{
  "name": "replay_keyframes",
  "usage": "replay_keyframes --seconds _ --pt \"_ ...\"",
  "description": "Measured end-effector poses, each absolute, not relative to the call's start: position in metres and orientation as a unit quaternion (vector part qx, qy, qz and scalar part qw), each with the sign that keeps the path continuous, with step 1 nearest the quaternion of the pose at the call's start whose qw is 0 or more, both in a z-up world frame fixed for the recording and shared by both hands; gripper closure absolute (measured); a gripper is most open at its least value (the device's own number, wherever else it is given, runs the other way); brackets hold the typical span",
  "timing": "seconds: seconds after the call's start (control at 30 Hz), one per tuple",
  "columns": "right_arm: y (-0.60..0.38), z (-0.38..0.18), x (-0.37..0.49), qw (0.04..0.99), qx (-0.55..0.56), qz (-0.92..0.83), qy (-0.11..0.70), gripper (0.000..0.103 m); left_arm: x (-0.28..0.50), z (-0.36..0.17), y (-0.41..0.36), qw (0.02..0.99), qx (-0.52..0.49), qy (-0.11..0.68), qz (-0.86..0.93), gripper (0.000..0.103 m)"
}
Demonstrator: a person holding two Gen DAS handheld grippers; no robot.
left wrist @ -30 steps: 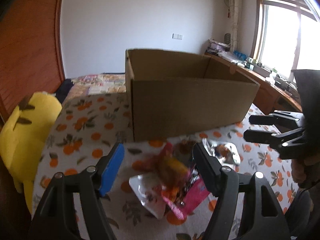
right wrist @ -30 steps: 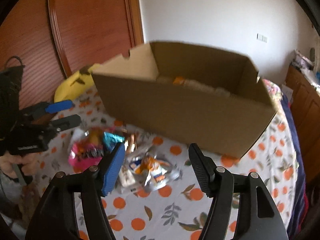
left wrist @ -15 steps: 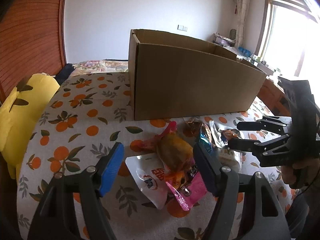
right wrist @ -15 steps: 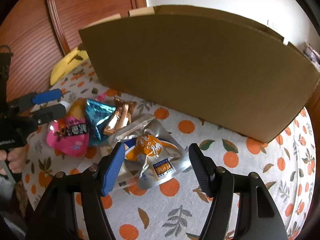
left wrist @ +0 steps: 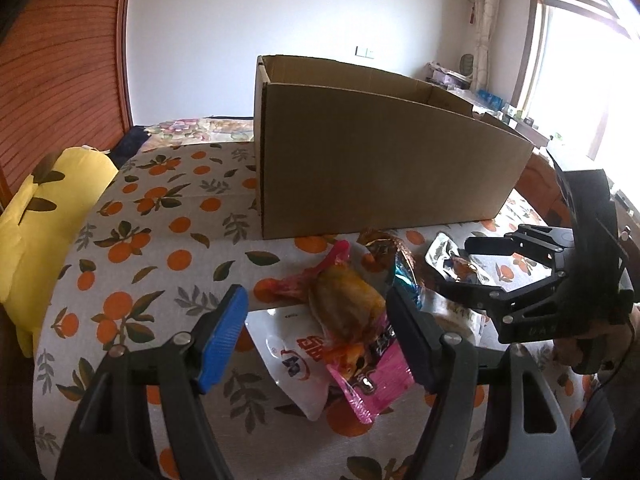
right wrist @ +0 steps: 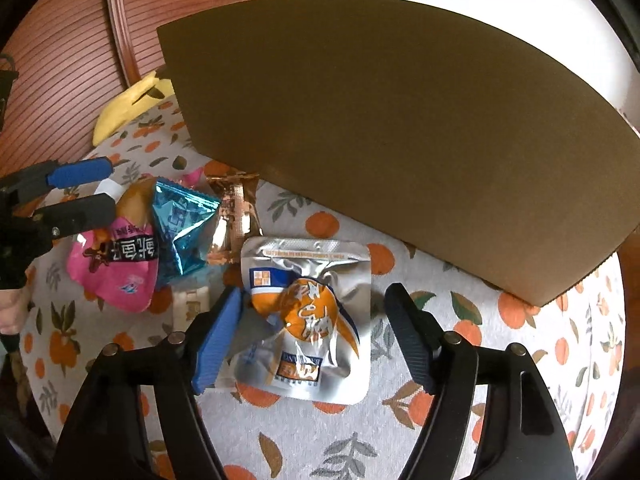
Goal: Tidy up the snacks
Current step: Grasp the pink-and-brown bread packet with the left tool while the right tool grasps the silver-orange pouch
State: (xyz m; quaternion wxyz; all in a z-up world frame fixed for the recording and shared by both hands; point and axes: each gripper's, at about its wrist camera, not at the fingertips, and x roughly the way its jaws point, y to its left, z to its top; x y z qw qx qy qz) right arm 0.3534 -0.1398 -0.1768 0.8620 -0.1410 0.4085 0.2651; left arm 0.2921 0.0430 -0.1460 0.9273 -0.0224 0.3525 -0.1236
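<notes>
Two grippers, one in each of my hands, hang over the little heap of snacks on the orange-print cloth [right wrist: 420,432], right in front of the cardboard box [left wrist: 380,176] where I judge they belong. My right gripper [right wrist: 312,336] has its jaws spread wide, and they have just been opening further; the silver pouch [right wrist: 308,320] lies flat between them, the pads not yet pressing it, so I am lined up to take it by its sides. My left gripper [left wrist: 316,332] is also open and empty-handed, poised over the pink packet [left wrist: 372,376] and the yellowish bun-like snack [left wrist: 344,304] resting on a white packet [left wrist: 288,356]. A blue foil bag [right wrist: 180,228] and a coppery wrapper [right wrist: 234,220] sit between the two piles, close to the box wall. From this low angle I cannot see inside the box, so what it already holds is hidden. A yellow plush [left wrist: 36,224] lies off the cloth's far edge, out of the way.
</notes>
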Motion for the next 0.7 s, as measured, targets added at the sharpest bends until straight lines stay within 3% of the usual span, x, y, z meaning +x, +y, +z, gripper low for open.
replay_keyframes --seconds 0.03,0.07,0.17,0.47,0.7 --pt "-0.14 -0.177 0.353 0.864 -0.14 0.263 0.407 0.033 0.293 -0.145 0.042 0.927 -0.022 0.353 -0.123 0.031" --pt "-0.142 -0.177 0.352 0.868 -0.137 0.257 0.402 0.044 0.293 -0.144 0.041 0.927 -0.021 0.354 -0.121 0.031" --pt "-0.146 -0.175 0.348 0.873 -0.135 0.252 0.396 0.049 0.296 -0.141 0.037 0.926 -0.02 0.356 -0.12 0.031" --pt "-0.15 -0.175 0.349 0.877 -0.127 0.245 0.394 0.05 0.298 -0.13 0.021 0.931 0.004 0.352 -0.1 0.031" --pt "-0.148 -0.176 0.35 0.876 -0.127 0.246 0.394 0.049 0.308 -0.142 0.001 0.914 0.039 0.396 -0.075 0.045"
